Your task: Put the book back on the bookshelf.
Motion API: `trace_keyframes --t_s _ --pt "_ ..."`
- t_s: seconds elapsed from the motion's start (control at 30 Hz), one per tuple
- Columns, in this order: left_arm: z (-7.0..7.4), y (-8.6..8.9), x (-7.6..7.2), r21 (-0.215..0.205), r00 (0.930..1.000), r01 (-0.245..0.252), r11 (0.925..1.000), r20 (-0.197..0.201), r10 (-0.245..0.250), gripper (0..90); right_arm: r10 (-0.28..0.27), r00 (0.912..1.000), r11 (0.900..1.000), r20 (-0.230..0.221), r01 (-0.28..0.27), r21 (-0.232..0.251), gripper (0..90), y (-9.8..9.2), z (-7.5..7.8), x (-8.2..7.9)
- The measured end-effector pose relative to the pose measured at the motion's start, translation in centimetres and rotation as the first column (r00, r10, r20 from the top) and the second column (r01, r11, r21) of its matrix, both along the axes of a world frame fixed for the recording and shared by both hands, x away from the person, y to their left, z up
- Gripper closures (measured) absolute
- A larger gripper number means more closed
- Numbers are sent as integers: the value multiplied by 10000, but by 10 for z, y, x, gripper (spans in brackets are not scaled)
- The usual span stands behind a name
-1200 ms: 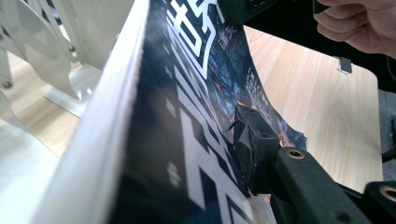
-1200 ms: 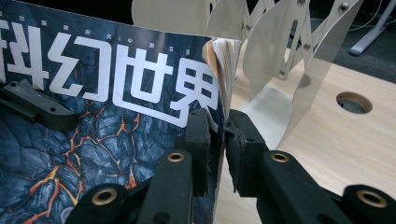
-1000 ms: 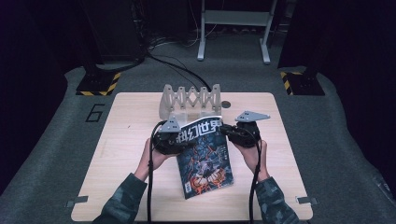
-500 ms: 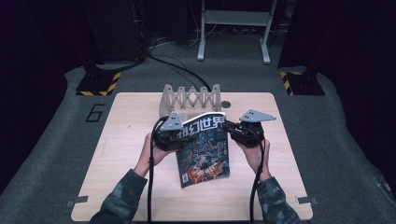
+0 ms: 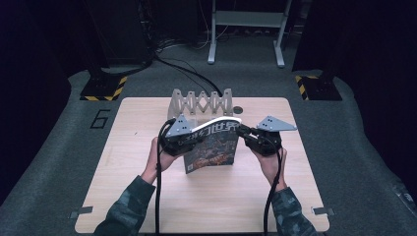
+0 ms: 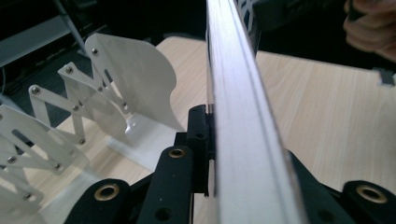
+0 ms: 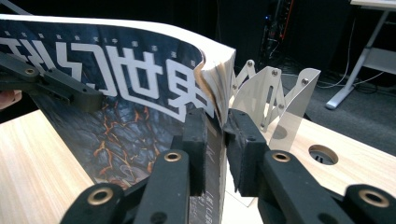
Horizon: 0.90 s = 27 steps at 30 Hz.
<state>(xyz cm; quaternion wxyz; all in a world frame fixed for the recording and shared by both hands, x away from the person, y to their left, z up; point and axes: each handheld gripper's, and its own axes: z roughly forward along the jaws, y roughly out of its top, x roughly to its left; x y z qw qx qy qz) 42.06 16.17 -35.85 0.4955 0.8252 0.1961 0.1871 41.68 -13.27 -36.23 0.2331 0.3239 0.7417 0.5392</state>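
The left gripper (image 5: 189, 140) has just been closing and now pinches the magazine (image 5: 212, 147) by one upper edge, while the right gripper (image 5: 243, 132) clamps the opposite upper edge, pages bulging above its pads. The magazine stands nearly upright between the two, its top bowed, its lower edge on the bench (image 5: 123, 196). Just beyond both grippers stands a white expanding rack (image 5: 200, 103).

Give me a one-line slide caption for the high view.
Two hand-held grippers, left gripper and right gripper, clamp a magazine upright before the white accordion rack.
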Motion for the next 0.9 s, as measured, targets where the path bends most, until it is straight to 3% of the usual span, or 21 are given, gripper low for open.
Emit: trace_keyframes --t_s 0.03,0.17,0.2,0.3,0.5,0.87,0.9 --pt "0 1 0 -152 9999 -56 9999 142 59 780 0 10000 10000 3 0 -5 772 0 0 0" --pt "1 6 2 -574 9999 126 9983 -64 -130 715 14 10000 10000 -51 -15 -67 760 0 1 0" --pt "2 9 3 -890 9998 87 9960 -168 -102 690 -6 10000 10000 -77 5 -89 755 0 0 1" --pt "4 11 3 -1070 9997 110 9942 -187 -130 673 -39 9999 10000 -128 39 -50 748 0 0 1" --pt "12 11 3 -994 9997 242 9948 -25 -246 651 -107 9997 9999 -225 106 -43 724 2 0 3" --pt "30 -2 5 -240 9982 558 9982 228 -553 679 -128 9996 9999 -249 126 -75 702 3 1 4" --pt "31 -4 5 -162 9982 596 9981 94 -594 685 -130 9996 9999 -255 128 -70 701 3 1 4"
